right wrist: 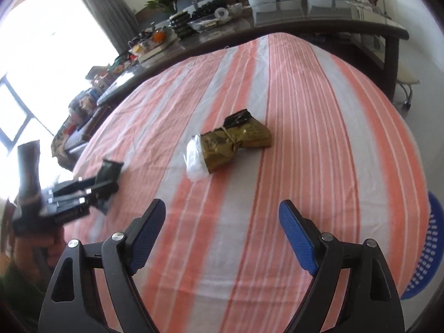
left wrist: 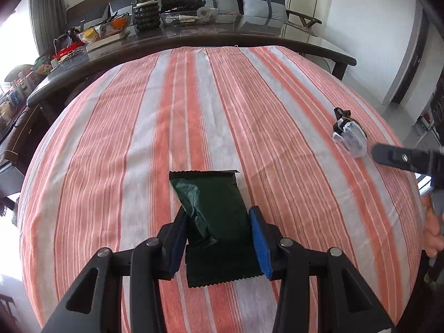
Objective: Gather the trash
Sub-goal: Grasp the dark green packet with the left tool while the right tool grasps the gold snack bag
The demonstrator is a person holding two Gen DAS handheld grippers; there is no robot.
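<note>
Here the left claw (left wrist: 219, 238) is clamped on a dark green wrapper (left wrist: 213, 219), its blue ribbed pads pinching the flat foil pouch by its long sides, probably so the limp, crinkled film lifts off the striped cloth (left wrist: 194, 111) without sliding. The wrapper has saw-toothed ends and a creased fold on one face. The right claw (right wrist: 222, 238) stands wide and empty, aimed at a gold packet (right wrist: 236, 144), which lies well ahead, tied at the waist, with white plastic bulging from one end. A blue latticed basket (right wrist: 427, 249), likely meant for the trash, sits at the cloth's right edge.
</note>
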